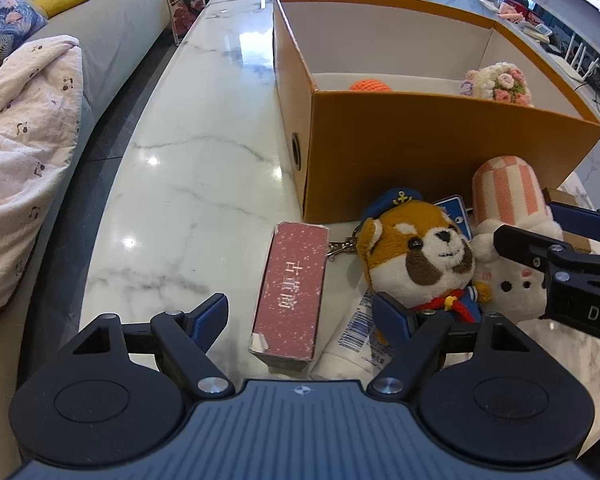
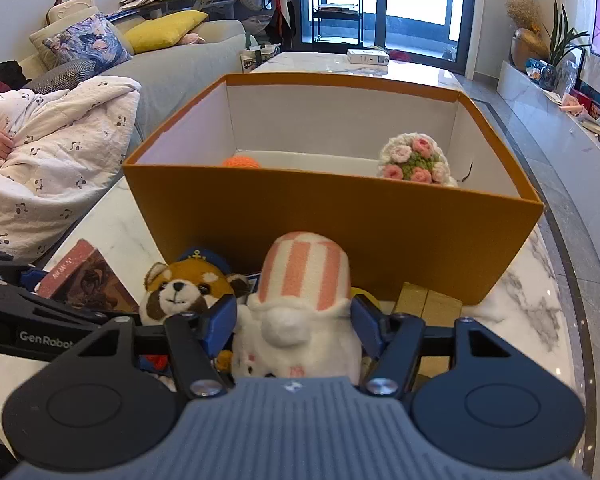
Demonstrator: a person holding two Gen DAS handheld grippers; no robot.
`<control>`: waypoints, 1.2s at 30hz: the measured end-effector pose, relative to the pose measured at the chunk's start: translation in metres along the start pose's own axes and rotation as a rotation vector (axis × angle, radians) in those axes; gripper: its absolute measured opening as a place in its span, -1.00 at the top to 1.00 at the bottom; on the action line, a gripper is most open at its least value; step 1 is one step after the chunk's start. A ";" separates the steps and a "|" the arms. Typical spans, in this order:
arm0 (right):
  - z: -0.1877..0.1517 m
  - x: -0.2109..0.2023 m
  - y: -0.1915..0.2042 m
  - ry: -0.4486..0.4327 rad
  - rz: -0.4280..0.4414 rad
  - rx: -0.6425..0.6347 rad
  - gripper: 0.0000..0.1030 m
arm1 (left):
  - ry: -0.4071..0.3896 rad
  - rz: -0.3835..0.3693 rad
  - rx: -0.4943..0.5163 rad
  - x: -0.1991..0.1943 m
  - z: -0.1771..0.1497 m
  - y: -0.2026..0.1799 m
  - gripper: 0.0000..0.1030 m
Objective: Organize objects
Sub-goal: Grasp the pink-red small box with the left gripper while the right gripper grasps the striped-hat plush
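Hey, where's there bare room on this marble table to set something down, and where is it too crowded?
Free: the marble table between the sofa and the orange box, beyond the red carton. Crowded: in front of the box, where the red panda plush, white plush, tube and both grippers bunch together.

A white marble table (image 1: pixel 188 168) carried an open orange cardboard box (image 1: pixel 440 152). In front of the box lay a red carton (image 1: pixel 292 292), a white tube (image 1: pixel 352 344), a sailor-capped plush keychain (image 1: pixel 420 256) and a white plush in a striped hat (image 2: pixel 300 320).
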State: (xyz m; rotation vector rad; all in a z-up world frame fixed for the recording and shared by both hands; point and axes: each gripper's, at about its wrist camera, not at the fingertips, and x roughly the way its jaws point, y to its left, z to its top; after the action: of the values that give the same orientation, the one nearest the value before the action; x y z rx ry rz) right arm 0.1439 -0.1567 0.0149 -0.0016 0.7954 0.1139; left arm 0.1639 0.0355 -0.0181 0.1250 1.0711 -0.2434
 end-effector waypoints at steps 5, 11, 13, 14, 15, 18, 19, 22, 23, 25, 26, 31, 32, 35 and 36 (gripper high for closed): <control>-0.004 0.010 -0.007 0.027 0.035 0.043 -0.32 | 0.017 0.007 0.010 0.004 -0.002 -0.001 -0.71; -0.007 0.016 -0.011 0.046 0.061 0.082 -0.36 | 0.028 0.003 0.009 0.007 -0.001 -0.003 -0.62; -0.007 0.018 -0.011 0.052 0.066 0.081 -0.38 | 0.030 -0.002 0.001 0.007 -0.001 -0.003 -0.58; -0.008 0.018 -0.010 0.050 0.066 0.075 -0.39 | 0.031 -0.009 -0.003 0.007 -0.001 -0.002 -0.50; -0.008 0.019 -0.009 0.051 0.066 0.071 -0.40 | 0.033 -0.018 -0.006 0.007 -0.001 -0.002 -0.45; -0.008 0.019 -0.009 0.050 0.064 0.076 -0.35 | 0.041 -0.044 -0.020 0.007 0.001 0.000 -0.21; -0.007 0.019 -0.009 0.049 0.065 0.078 -0.34 | 0.042 -0.049 -0.020 0.006 0.001 0.000 -0.15; -0.007 0.017 -0.011 0.047 0.067 0.083 -0.29 | 0.040 -0.043 -0.021 0.004 0.001 -0.001 0.29; -0.008 0.016 -0.011 0.047 0.069 0.084 -0.26 | 0.042 -0.032 -0.018 0.004 0.001 -0.001 0.41; -0.007 0.015 -0.013 0.045 0.071 0.083 -0.24 | 0.046 -0.031 -0.016 0.004 0.001 -0.001 0.43; -0.007 0.014 -0.013 0.044 0.071 0.084 -0.23 | 0.046 -0.030 -0.015 0.004 0.001 -0.001 0.44; -0.007 0.009 -0.012 0.038 0.063 0.072 -0.21 | 0.046 -0.023 -0.007 0.003 0.000 -0.003 0.46; -0.007 0.008 -0.011 0.036 0.060 0.067 -0.21 | 0.045 -0.021 -0.003 0.002 0.000 -0.004 0.47; -0.008 0.005 -0.010 0.031 0.050 0.056 -0.20 | 0.042 -0.017 -0.001 0.002 0.000 -0.004 0.48; -0.008 0.004 -0.010 0.030 0.048 0.053 -0.20 | 0.039 -0.016 0.000 0.001 0.000 -0.004 0.48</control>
State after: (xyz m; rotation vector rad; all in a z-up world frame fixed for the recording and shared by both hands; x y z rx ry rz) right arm 0.1426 -0.1663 0.0060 0.0661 0.8284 0.1387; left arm 0.1634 0.0313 -0.0191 0.1216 1.1112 -0.2559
